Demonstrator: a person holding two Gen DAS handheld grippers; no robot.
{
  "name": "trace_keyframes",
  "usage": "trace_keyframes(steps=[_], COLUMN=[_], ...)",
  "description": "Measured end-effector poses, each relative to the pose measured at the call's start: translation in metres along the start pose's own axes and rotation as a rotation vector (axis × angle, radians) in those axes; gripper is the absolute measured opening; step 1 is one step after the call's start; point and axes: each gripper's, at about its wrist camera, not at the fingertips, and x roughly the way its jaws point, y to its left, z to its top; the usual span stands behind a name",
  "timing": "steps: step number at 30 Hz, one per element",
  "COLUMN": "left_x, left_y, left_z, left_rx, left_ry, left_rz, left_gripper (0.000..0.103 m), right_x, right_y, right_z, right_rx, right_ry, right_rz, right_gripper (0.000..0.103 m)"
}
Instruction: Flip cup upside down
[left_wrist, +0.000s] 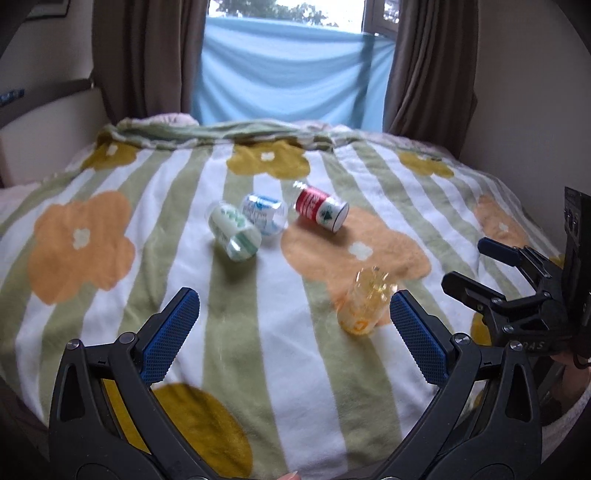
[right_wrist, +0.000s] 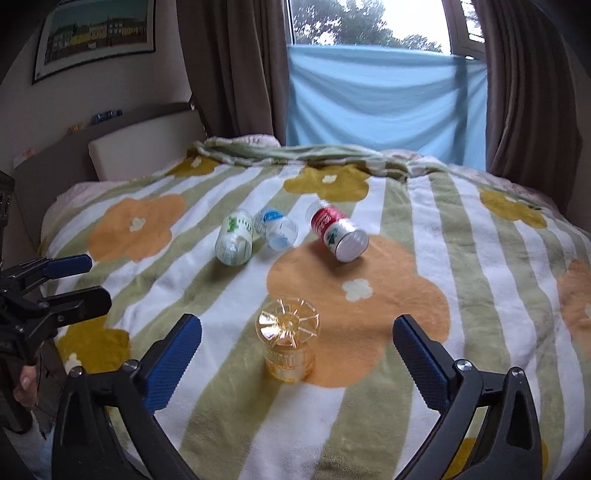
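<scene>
My right gripper (right_wrist: 297, 349) hangs with its jaws spread wide and empty, the yellow cup (right_wrist: 287, 343) standing between them on the blanket (right_wrist: 424, 387), ribbed base up, so it looks flipped already. My left gripper (left_wrist: 295, 332) is likewise wide apart and holds nothing; the cup sits at its two o'clock. At twelve o'clock, well apart from the cup, lie three others on their sides: green (right_wrist: 234, 242), blue (right_wrist: 277, 230), red (right_wrist: 338, 234). I judge the next move is a reach toward one of those, squaring the jaws across its round body.

Flowered blanket (right_wrist: 424, 221), blue window sheet (right_wrist: 384, 96)
</scene>
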Motion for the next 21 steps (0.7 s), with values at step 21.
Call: trace_keyframes(steps=[21], left_x=[-0.09], left_y=[-0.043], left_z=[0.02], left_rx=[0.072], left_ry=[-0.368], left_rz=[0.07], left_gripper=[0.103], right_x=[-0.127], right_y=[0.005], right_z=[0.031], right_rx=[0.078], right_ry=[-0.294], right_rz=[-0.303], right_gripper=[0.103])
